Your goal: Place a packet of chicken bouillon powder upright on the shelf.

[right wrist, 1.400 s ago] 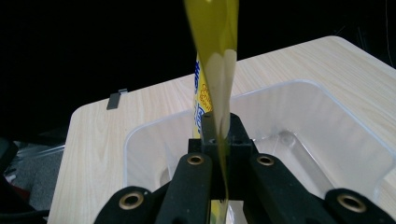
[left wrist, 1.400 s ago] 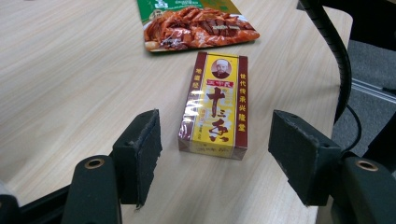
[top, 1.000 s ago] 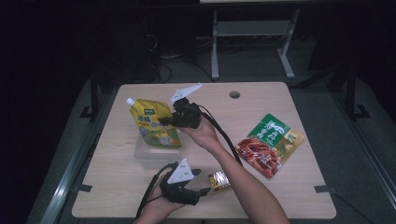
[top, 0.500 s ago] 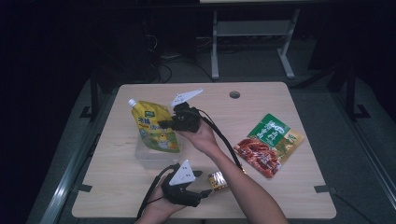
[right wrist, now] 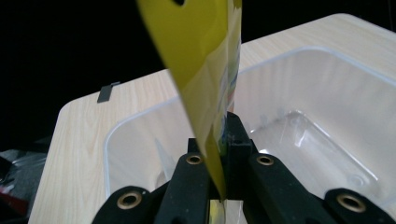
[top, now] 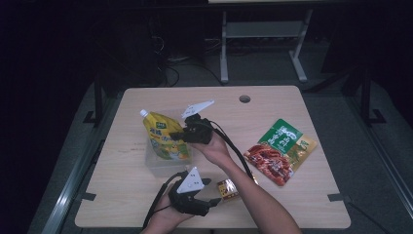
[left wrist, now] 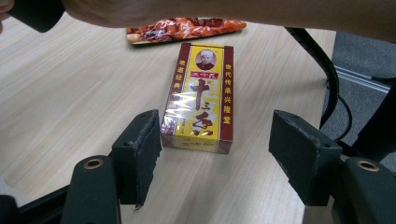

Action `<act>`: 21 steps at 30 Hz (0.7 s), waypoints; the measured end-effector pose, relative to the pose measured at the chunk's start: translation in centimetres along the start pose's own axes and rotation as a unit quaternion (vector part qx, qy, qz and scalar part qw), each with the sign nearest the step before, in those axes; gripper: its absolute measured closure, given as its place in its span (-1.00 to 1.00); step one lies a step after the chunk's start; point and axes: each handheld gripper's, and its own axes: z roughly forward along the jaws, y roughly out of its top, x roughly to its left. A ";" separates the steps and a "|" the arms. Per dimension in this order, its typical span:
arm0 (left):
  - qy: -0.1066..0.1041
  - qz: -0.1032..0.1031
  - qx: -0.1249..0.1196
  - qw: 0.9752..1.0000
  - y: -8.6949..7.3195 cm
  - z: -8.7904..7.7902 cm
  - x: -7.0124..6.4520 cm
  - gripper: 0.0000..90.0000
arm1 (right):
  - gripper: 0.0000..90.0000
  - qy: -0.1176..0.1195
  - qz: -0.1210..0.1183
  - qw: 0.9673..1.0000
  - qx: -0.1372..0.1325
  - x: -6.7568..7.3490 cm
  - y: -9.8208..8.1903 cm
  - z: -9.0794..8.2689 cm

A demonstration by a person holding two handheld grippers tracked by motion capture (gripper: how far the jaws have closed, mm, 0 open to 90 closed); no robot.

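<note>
- Table, light wood, is carrying everything here; a round hole is sitting near its far edge.
- Clear plastic tub is serving as the landmark, standing left of the table's middle. In the right gripper view its rim and ribbed floor are lying directly beyond the jaws.
- Yellow spout pouch is hanging over the tub, tilted, white cap pointing to the far left, its lower end over the tub's opening; whether it is touching the tub cannot be told.
- Right gripper is clamping the pouch by its edge, jaws pressed shut on the yellow film, just right of the tub.
- Left gripper is resting near the front edge, on the near side of the tub, jaws standing apart and pressing on nothing.
- Red-and-green snack packet is lying well to the right of the tub.
- Small yellow-and-red box is lying flat on the wood, near the tub's front right; its near end is sitting between the open pads, with no pad pressing on it.
</note>
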 end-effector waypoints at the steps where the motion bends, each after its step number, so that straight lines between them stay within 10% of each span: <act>1: 0.000 0.000 0.000 1.000 0.0 0.0 0.0 -0.26 | 0.98 0.001 -0.002 1.000 0.004 0.0 -0.2 -0.1; 21: -0.001 0.001 0.005 1.000 -0.1 0.1 -0.1 -0.25 | 0.99 -0.026 0.029 0.999 0.000 0.7 -1.0 -0.2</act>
